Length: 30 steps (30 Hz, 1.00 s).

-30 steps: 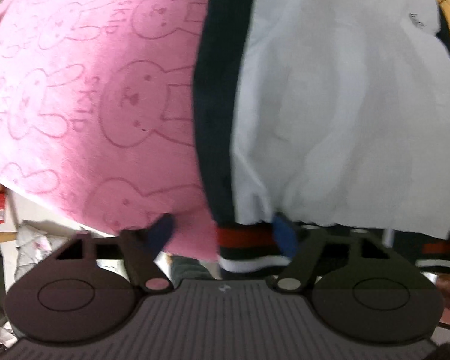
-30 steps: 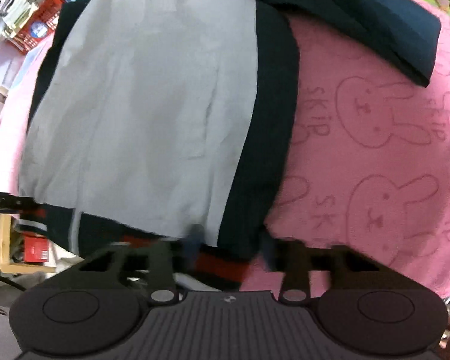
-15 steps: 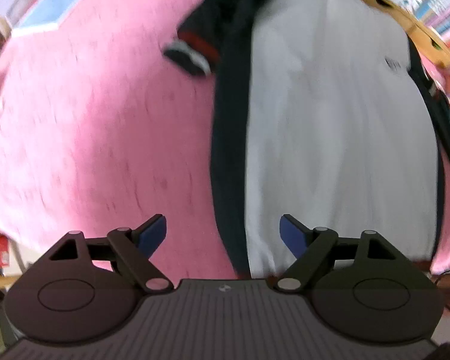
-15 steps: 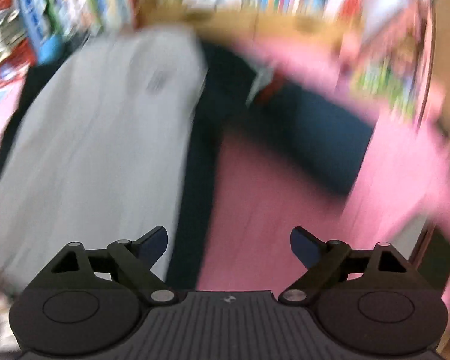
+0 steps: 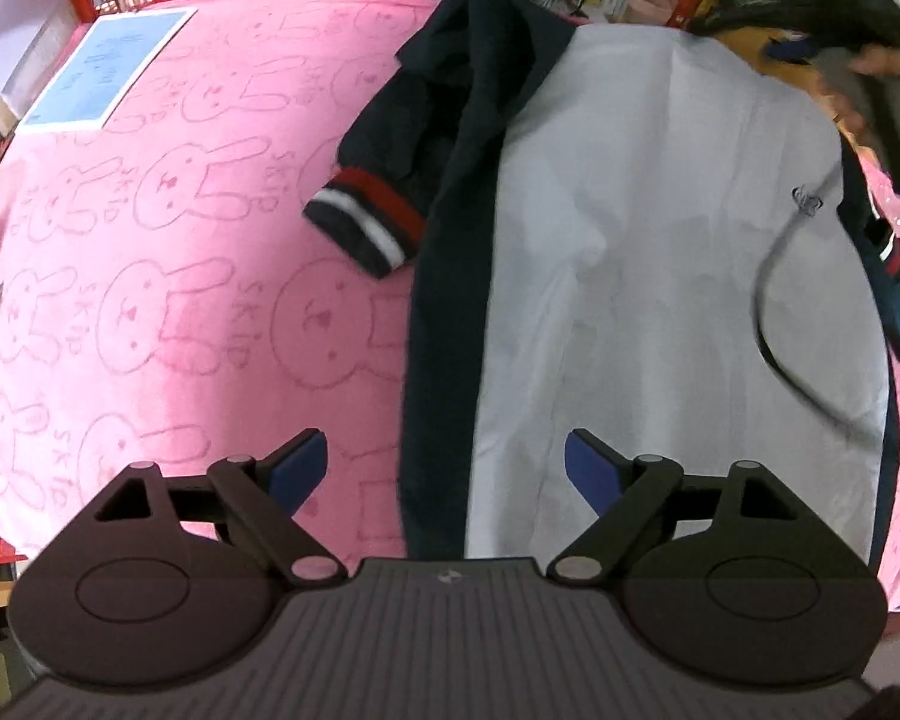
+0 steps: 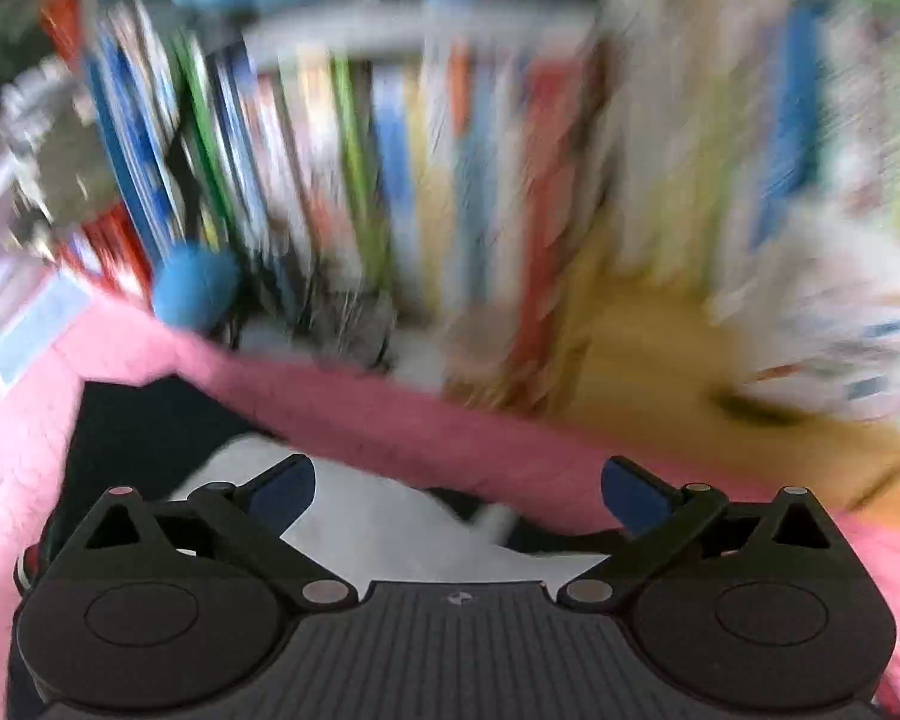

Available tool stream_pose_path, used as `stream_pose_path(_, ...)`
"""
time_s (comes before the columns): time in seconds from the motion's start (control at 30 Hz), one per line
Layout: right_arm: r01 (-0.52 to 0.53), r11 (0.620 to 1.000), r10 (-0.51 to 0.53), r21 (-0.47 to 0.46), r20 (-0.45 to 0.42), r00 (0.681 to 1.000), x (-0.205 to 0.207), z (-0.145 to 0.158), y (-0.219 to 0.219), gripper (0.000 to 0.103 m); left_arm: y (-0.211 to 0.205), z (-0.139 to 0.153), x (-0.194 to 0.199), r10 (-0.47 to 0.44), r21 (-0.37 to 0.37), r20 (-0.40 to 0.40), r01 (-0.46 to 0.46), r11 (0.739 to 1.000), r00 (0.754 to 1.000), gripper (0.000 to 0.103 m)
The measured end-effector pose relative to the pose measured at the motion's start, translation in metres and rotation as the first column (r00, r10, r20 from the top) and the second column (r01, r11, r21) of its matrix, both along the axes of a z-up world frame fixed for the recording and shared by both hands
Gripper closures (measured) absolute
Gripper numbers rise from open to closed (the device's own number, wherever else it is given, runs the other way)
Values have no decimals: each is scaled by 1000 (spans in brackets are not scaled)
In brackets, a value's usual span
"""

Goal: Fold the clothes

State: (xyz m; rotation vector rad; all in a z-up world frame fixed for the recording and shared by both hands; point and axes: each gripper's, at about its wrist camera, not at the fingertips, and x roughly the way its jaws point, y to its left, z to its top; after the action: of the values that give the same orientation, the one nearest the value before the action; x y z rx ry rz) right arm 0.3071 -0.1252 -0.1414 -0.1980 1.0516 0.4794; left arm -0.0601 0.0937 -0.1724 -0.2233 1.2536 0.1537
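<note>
Your jacket (image 5: pixel 660 252) lies flat on the pink blanket (image 5: pixel 150 300), white panel up, navy edging down both long sides. Beside its near-left edge your left gripper (image 5: pixel 447 471) hangs above it with jaws spread wide and nothing between them. They have just been opening. Left of the jacket, one navy sleeve (image 5: pixel 390 180) sits bunched, its red-and-white striped cuff (image 5: pixel 363 225) resting on the blanket. At the jacket's far right corner, the left view catches your other hand (image 5: pixel 864 90) and its tool, blurred.

Your right gripper (image 6: pixel 457 495) also has its jaws wide apart, just opened, holding nothing. Its view is smeared. Only a strip of white and navy cloth shows under the jaws, with the blanket's far edge and a wall of books (image 6: pixel 420 150) beyond the jacket.

Judged from how it drapes, the jacket is light and limp, with a smooth shell that may slide on the plush blanket. It will sag between two holds rather than keep a line. The ribbed cuff and the navy side seams look like the firmest places to pinch; the cuff seems the sensible next hold, to lay the sleeve across the white panel.

A second ago both grippers were down at the jacket's striped hem, jaws much narrower. Now the left sits higher, seeing the whole garment, and the right has swept toward the collar end.
</note>
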Motion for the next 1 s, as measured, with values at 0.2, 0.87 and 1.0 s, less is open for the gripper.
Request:
stream_pose_path(0.2,-102,983,101,-151,-13,995,-57,-36,16,70,30,28,14,74,35,75,-76,996,994,16)
stream_pose_path(0.87,-146,963,183,-226,152,971,-274,-51,-38,59,-125,-9,180,-437,247,101,403,881,894,10)
stream_pose_path(1.0,-156,976,171,-152,86,982,-281,-48,-61,44,-93,-30,147,-387,129,26,381,916,922,10)
